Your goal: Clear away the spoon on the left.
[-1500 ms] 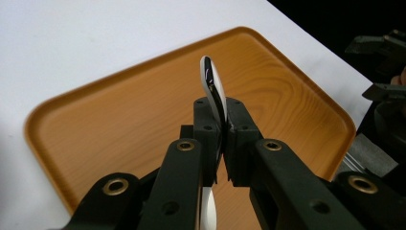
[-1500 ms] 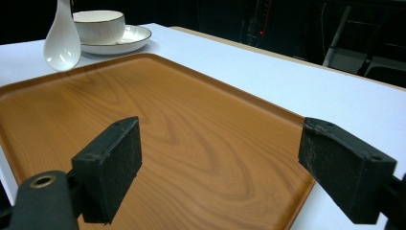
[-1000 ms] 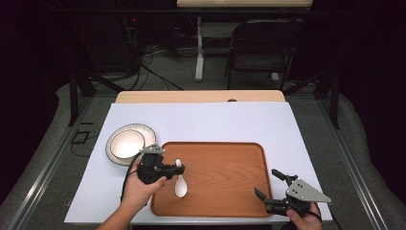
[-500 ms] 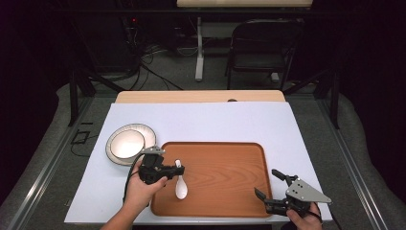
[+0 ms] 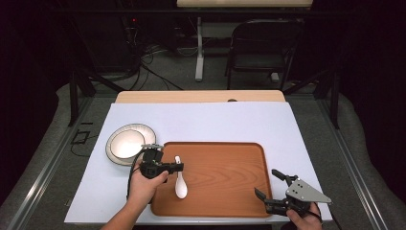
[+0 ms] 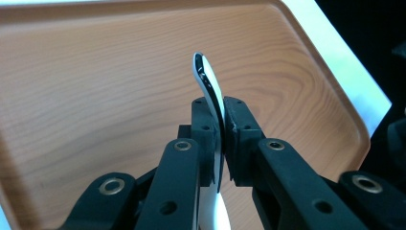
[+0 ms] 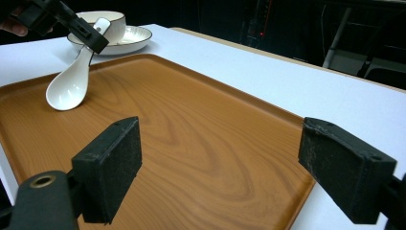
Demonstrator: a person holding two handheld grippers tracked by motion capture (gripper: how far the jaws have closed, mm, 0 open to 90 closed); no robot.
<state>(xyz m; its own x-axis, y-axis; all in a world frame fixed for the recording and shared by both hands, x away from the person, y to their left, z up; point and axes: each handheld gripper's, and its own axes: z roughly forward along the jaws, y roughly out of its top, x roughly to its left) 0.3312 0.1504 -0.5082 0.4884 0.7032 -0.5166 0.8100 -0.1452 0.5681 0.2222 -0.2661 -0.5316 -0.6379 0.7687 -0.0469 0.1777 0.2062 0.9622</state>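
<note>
left claw (image 5: 178, 167) grips a white spoon (image 5: 180, 184) over the wooden tray (image 5: 230, 182); right claw (image 5: 271, 184) gapes.

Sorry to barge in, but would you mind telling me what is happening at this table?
A person holds a gripper in each hand. The left gripper is clamped on the handle of a white spoon, its bowl low over the wooden tray. The right gripper sits open at the tray's near right corner. A bowl on a plate waits left of the tray.

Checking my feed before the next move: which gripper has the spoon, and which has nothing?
The left gripper is shut on the white spoon by its handle, above the wooden tray. The right gripper is open, holding nothing.
</note>
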